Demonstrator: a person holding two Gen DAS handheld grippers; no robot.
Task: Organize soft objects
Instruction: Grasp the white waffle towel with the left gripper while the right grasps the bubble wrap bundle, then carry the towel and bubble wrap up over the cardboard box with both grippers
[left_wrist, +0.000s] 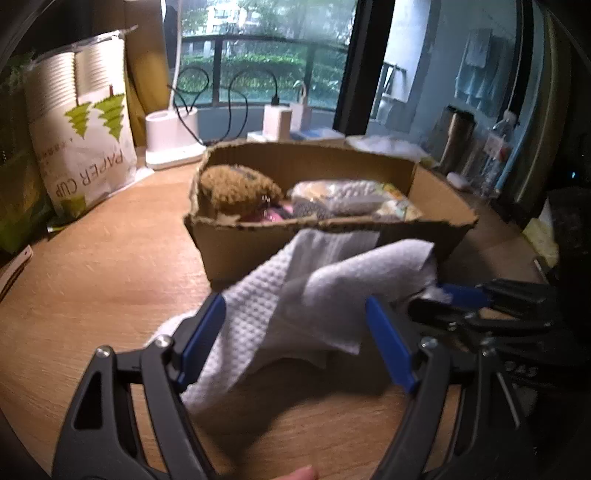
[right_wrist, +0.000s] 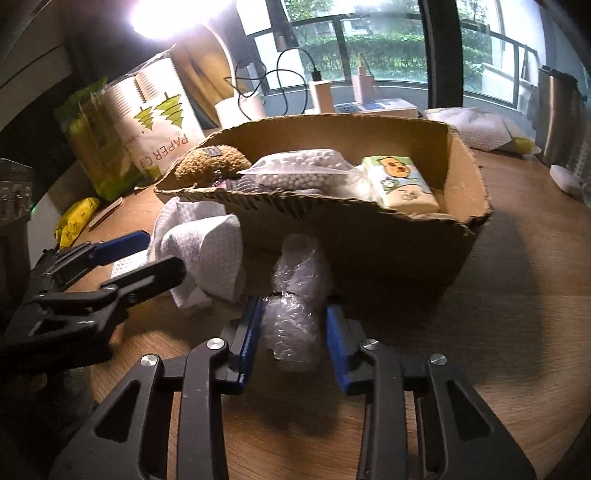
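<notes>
Cardboard is the main material: a low open box (right_wrist: 369, 236) sits on the wooden table (right_wrist: 517, 295) at twelve o'clock from both our grippers, presumably as the collecting place for soft things. Already inside we see a brown plush toy (right_wrist: 210, 158) at its ten o'clock end, a bag of white beads (right_wrist: 306, 170) in the middle, and a tissue pack (right_wrist: 402, 184) toward two o'clock.

Our left gripper (left_wrist: 295, 332) has its blue fingers spread wide around a crumpled white cloth (left_wrist: 295, 295); they seem released, not pinching, with the cloth resting against the box's near wall, outside it.

Our right gripper (right_wrist: 293, 332) brackets a roll of bubble wrap (right_wrist: 295, 295) on the table just before the box. Its pads sit close against the roll, so we judge it grasped, likely ready to lift over the wall.

A paper cup sleeve (left_wrist: 85, 122) stands at ten o'clock.
</notes>
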